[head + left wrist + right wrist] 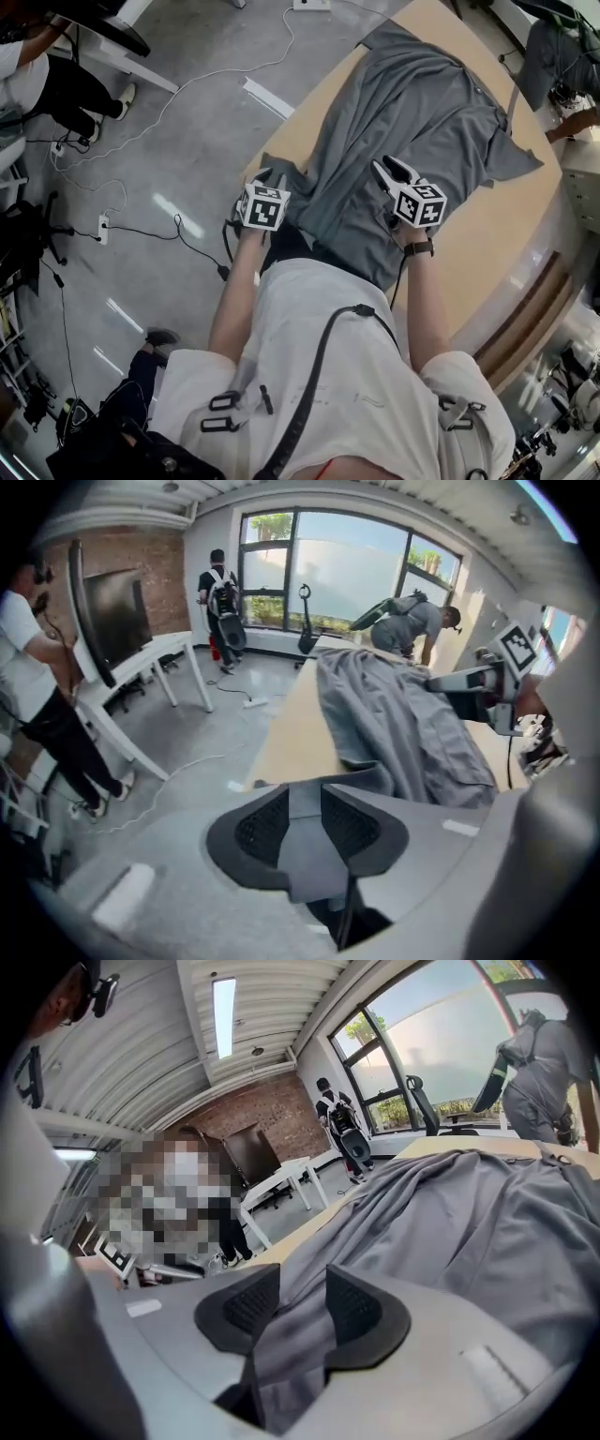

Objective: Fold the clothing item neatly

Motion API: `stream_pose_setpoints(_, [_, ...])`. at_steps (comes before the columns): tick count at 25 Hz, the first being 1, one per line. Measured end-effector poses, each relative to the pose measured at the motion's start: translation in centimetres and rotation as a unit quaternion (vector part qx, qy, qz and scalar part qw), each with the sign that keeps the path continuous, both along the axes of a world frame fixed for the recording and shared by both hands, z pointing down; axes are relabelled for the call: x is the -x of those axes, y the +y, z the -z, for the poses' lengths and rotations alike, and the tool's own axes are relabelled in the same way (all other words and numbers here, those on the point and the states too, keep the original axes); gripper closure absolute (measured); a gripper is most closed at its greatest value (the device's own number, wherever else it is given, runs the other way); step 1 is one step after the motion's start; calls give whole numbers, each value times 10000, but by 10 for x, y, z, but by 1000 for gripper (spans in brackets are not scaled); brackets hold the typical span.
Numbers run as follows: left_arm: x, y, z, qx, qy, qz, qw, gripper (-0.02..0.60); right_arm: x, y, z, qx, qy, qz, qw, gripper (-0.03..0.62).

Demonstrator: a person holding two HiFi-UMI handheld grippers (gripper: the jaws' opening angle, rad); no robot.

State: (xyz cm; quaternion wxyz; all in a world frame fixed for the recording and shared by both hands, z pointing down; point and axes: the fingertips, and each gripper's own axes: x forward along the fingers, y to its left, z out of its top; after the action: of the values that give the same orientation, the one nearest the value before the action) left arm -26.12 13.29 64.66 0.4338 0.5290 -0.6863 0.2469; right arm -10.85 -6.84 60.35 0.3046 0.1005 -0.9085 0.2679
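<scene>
A grey shirt (pixel 422 103) lies lengthwise on the tan table (pixel 506 244), its near hem towards me. My left gripper (pixel 266 180) hovers at the shirt's near left corner by the table edge. In the left gripper view its jaws (pixel 302 803) stand apart with a flap of the grey shirt (pixel 394 714) still lying loosely between the pads. My right gripper (pixel 390 172) is over the shirt's near right part. In the right gripper view it (pixel 302 1290) is shut on a bunched fold of the shirt (pixel 487 1222), which runs down between the pads.
The table edge (pixel 295 733) drops to grey floor on the left, where white cables (pixel 187 84) trail. A white desk (pixel 141 667) with a person beside it stands at the left. Another person (pixel 412 621) bends over at the table's far end.
</scene>
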Motion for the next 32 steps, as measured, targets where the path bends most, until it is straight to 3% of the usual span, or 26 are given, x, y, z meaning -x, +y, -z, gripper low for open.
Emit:
stream_pose_setpoints(2, [36, 11, -10, 260, -289, 194, 9991, 468, 9, 2, -5, 95, -25, 52, 9999, 441])
stream_pose_setpoints(5, [54, 12, -33, 522, -188, 144, 9984, 460, 33, -11, -4, 252, -169, 192, 9994, 441])
stream_pose_setpoints(10, [39, 2, -59, 507, 247, 102, 9984, 454, 89, -90, -2, -445, 149, 471, 9978, 441])
stream_pose_setpoints(13, [38, -3, -66, 402, 149, 158, 9990, 460, 141, -141, -17, -827, 452, 479, 9944, 442])
stream_pose_setpoints(15, [37, -1, -67, 357, 28, 191, 9992, 469, 169, -178, -30, -943, 617, 122, 9935, 436])
stream_pose_setpoints(17, [35, -3, -66, 306, -33, 130, 9994, 486, 188, -228, -37, -918, 655, -583, 9919, 413])
stream_pose_setpoints(19, [33, -4, -63, 251, -23, 107, 9996, 504, 200, -275, -44, -898, 754, -1261, 9851, 413])
stream_pose_setpoints(22, [32, 0, -58, 111, -25, 157, 9998, 529, 209, -310, -74, -808, 1275, -1897, 9702, 394])
stream_pose_setpoints(25, [39, 1, -61, -28, -121, 231, 9997, 532, 211, -319, -105, -894, 1915, -2170, 9530, 405])
stream_pose_setpoints(27, [41, 1, -61, -62, -118, 326, 9994, 534, 207, -320, -104, -1153, 2141, -2237, 9438, 540])
stream_pose_setpoints(29, [40, 3, -56, -138, 12, 542, 9984, 541, 201, -322, -85, -1334, 2027, -2276, 9430, 565])
stream_pose_setpoints(32, [26, 7, -36, -442, 342, 939, 9940, 555, 177, -320, -50, -1339, 1677, -2144, 9529, 566])
